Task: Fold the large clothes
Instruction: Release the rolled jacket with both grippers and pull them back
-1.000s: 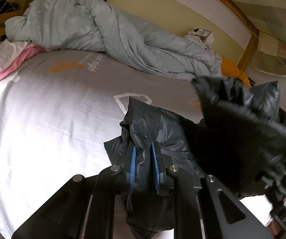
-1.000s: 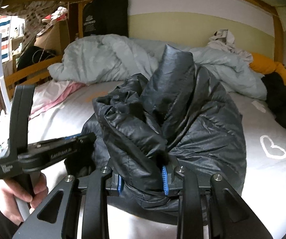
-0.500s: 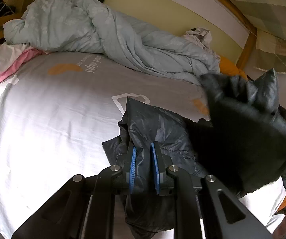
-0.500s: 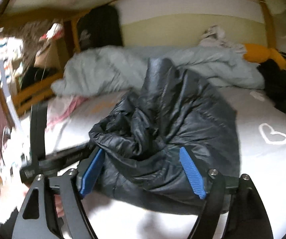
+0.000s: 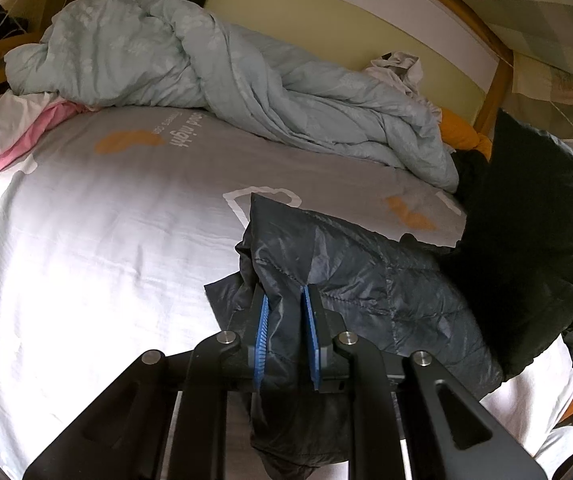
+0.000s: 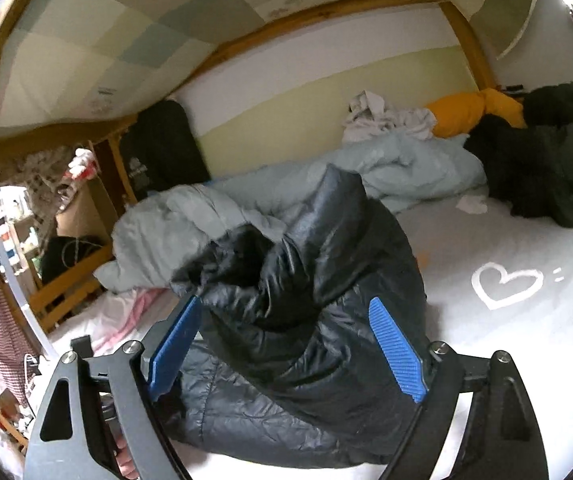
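The jacket is lying bunched on the bed (folding barely begun); the left gripper is pinching its edge, the right gripper is gaping around it.

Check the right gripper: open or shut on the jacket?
Open. The right gripper has its blue pads spread wide on either side of the bunched black jacket, not pinching it.

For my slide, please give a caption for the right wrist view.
Right gripper open, blue fingers apart around a dark puffer jacket bunched on the bed sheet.
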`<state>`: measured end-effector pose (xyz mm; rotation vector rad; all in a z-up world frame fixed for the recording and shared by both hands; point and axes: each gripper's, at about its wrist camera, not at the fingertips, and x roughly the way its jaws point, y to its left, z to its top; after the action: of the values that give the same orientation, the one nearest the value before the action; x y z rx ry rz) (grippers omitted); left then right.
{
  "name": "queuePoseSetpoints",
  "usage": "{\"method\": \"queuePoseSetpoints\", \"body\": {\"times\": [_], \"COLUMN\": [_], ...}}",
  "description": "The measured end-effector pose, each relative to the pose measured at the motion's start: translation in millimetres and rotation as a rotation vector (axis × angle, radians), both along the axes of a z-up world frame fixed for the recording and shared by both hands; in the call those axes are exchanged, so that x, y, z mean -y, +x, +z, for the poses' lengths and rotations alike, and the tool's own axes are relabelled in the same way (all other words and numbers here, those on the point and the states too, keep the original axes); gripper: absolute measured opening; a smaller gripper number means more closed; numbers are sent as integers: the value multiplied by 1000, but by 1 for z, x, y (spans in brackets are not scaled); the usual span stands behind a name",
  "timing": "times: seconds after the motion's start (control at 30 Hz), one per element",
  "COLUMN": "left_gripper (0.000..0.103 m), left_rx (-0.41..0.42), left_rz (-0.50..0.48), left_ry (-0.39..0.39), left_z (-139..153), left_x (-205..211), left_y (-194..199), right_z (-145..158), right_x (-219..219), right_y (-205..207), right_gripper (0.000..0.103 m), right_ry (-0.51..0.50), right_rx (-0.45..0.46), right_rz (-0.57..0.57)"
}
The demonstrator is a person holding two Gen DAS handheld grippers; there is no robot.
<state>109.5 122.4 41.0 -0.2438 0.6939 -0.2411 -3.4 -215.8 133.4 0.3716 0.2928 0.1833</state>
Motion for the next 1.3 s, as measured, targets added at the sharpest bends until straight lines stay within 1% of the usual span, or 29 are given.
{"method": "queuePoseSetpoints", "body": {"times": [0.1,0.17,0.23,0.27,0.3,0.33,0.4,0.43,0.47,0.53,0.6,0.63,0.67,0.73,0.8,0.87,0.93,0.97,1.0,1.03,1.07,1.1,1.13,1.2,1.23,1.3], "left_gripper": [15,15,15,15,15,15,15,15,15,15,15,15,15,15,15,15,15,20,30,37,49,54,57,69,72,80], "left_rx": [0,-1,0,0,1,1,1,0,-1,-4,-8,-10,-10,-11,-11,-8,3,11,27,52,85,132,178,253,294,338], "left_rz": [0,1,0,0,-1,-1,-2,-1,-1,-1,-1,-1,-1,-3,-10,-13,-13,-8,1,19,38,55,59,36,4,-70], "left_ry": [0,0,1,1,2,1,-4,-8,-10,-12,-13,-16,-18,-26,-34,-37,-33,-29,-26,-21,-17,-12,-7,-15,-34,-68], "left_z": [0,0,0,0,1,1,1,1,1,1,1,0,0,1,2,3,5,6,9,14,19,26,33,46,53,62], "left_x": [0,0,0,0,0,0,-1,-1,-2,-2,-2,-3,-3,-4,-4,-4,-4,-4,-5,-6,-7,-8,-8,-6,-3,3], "left_y": [0,0,0,0,0,0,1,1,1,1,2,3,2,2,2,1,0,-2,-4,-7,-12,-18,-25,-38,-46,-58], "right_z": [6,10,13,13,12,9,1,-3,-7,-23,-37,-46,-51,-62,-71,-78,-82,-84,-85,-86,-85,-86,-86,-84,-82,-84], "right_x": [13,19,17,17,18,20,25,26,27,27,19,11,6,-11,-31,-51,-67,-73,-81,-87,-95,-100,-104,-109,-109,-111], "right_y": [-8,-9,5,16,27,37,54,64,76,109,134,145,150,154,152,145,135,131,122,117,110,104,99,91,88,86], "right_gripper": [87,91,92,92,92,92,92,92,92,89,82,77,75,75,75,75,75,75,75,75,75,75,75,75,75,75], "right_ry": [57,47,-49,-94,-118,-132,-149,-156,-155,-112,-73,-55,-44,-25,-56,-123,-203,-224,-261,-294,-336,-359,-369,-366,-358,-344], "right_rx": [49,59,-26,-73,-99,-106,-91,-107,-137,-236,-314,-353,-372,-384,-382,-382,-370,-364,-356,-344,-324,-307,-297,-285,-282,-283], "right_rz": [-26,-80,-210,-250,-265,-272,-303,-311,-301,-200,-80,-13,28,133,219,246,238,232,223,209,185,172,164,137,133,150]}}
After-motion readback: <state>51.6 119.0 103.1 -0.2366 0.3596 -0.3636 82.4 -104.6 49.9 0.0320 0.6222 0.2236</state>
